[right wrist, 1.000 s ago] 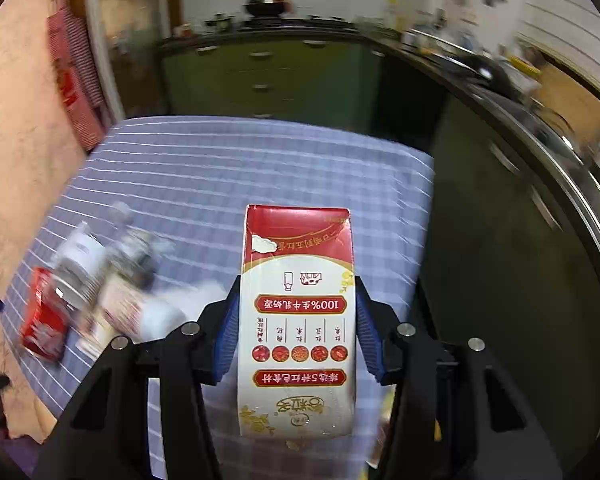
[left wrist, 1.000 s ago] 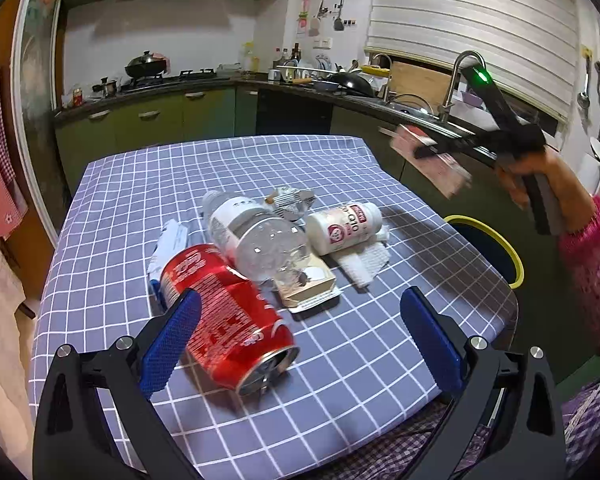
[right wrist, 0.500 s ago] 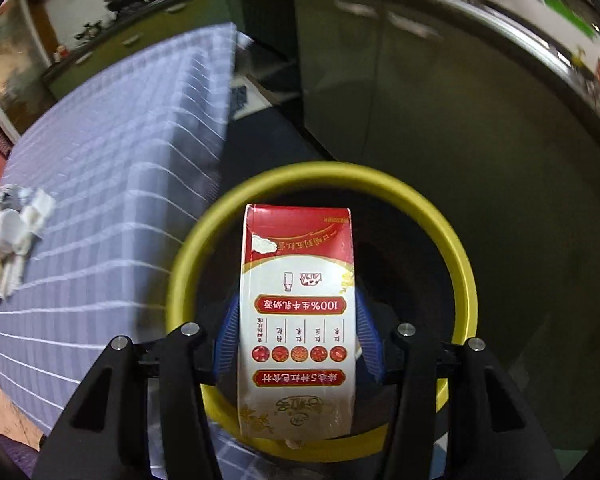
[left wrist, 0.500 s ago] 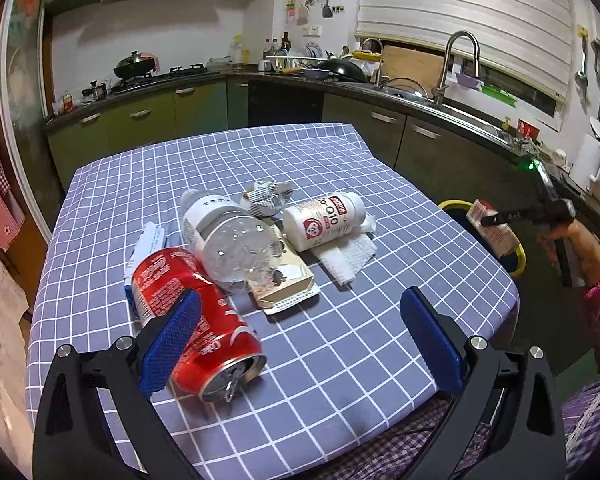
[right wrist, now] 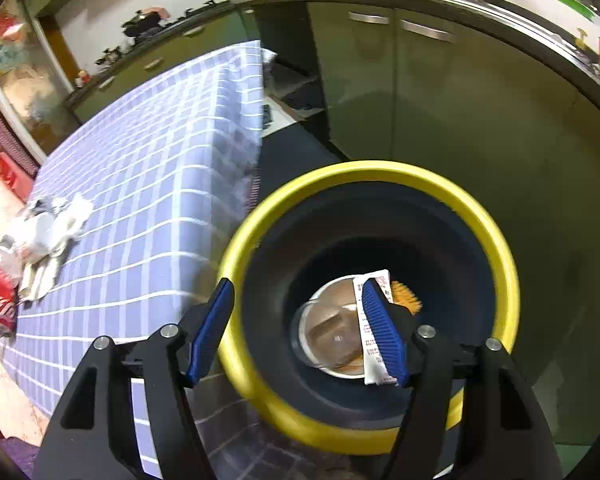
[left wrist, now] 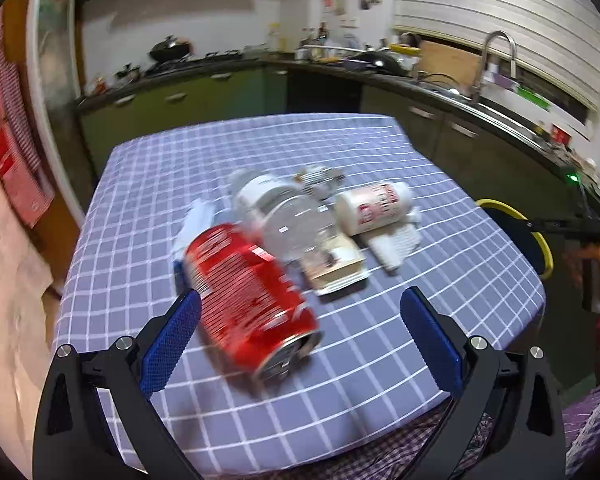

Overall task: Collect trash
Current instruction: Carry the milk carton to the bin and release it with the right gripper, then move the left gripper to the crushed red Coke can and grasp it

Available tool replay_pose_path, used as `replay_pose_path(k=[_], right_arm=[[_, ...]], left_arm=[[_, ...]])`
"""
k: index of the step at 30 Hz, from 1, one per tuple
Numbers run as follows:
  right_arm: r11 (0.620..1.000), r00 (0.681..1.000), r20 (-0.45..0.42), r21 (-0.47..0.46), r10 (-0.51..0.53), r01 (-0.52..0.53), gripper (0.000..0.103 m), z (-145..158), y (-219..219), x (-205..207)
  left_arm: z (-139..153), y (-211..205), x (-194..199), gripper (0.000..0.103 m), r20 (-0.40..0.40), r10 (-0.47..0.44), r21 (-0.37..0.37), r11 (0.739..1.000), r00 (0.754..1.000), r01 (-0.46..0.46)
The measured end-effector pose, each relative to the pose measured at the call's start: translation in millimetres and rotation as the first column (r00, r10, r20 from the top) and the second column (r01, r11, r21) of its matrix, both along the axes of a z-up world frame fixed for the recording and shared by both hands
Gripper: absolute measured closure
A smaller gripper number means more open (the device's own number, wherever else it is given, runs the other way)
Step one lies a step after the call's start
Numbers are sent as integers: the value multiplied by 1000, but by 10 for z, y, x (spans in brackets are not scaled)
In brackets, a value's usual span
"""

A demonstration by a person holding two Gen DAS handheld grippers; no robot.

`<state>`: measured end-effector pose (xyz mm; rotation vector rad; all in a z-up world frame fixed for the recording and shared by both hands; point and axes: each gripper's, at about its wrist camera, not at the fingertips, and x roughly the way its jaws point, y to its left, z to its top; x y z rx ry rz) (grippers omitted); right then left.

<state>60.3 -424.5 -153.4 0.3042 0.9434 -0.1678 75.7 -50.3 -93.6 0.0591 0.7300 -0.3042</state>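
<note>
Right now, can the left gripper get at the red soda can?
Probably yes. The left gripper is open and the red can lies on its side right ahead between its fingers, nothing blocking.

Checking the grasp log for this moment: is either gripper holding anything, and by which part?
Nothing. The right gripper is open above the bin, the milk carton lying inside. The left gripper is open around the red can.

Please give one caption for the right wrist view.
Open right claw above yellow-rimmed bin, milk carton inside.
</note>
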Motion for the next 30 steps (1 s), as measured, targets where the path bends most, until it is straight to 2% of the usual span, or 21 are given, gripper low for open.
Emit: replay_pose_path(k=[7, 14, 25, 30], right_arm=[[998, 998, 21, 6, 55, -55, 39, 85, 186, 49], [996, 996, 12, 10, 89, -89, 38, 92, 266, 52], [992, 993, -4, 36, 120, -120, 37, -44, 292, 173], [990, 991, 7, 38, 135, -135, 37, 2, 325, 165]], left_arm=[[-161, 127, 205, 5, -108, 99, -53, 993, 989, -106], [-322, 231, 508, 5, -233, 180, -111, 971, 956, -210], [-494, 271, 799, 5, -318, 226, -72, 963, 921, -261], [-552, 230, 859, 6, -335, 221, -55, 966, 916, -253]])
